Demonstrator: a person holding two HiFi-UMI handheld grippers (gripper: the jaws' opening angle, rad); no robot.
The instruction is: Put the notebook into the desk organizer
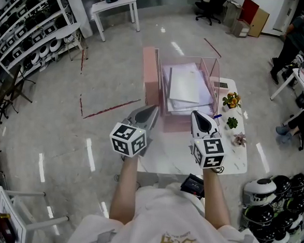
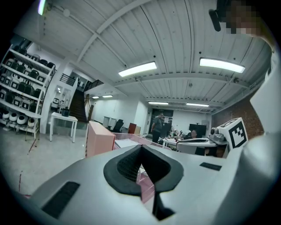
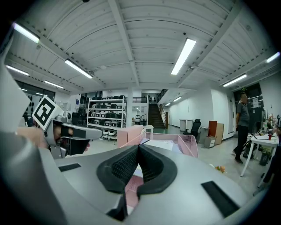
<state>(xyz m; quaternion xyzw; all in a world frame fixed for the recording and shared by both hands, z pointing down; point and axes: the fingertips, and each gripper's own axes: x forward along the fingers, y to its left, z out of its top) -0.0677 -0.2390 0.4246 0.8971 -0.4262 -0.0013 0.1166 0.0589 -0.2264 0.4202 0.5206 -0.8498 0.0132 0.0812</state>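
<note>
The pink desk organizer [image 1: 216,76] stands at the far end of the white table [image 1: 232,163]. A white notebook [image 1: 184,84] lies flat in its mesh tray on top of other papers. My left gripper [image 1: 153,109] hovers just short of the organizer's front left corner, jaws shut and empty. My right gripper [image 1: 194,114] hangs by the front right corner, also shut with nothing in it. In the left gripper view the pads of the left gripper [image 2: 140,151] meet, with the organizer [image 2: 100,138] ahead. In the right gripper view the right gripper [image 3: 137,148] points at the organizer [image 3: 184,143].
Three small potted plants [image 1: 231,100] [image 1: 232,122] [image 1: 239,139] line the table's right side. A black device [image 1: 193,184] sits at the near edge. Helmet shelves [image 1: 28,37] stand at left, helmets [image 1: 271,199] at lower right, a white side table [image 1: 116,7] behind. People stand at far right.
</note>
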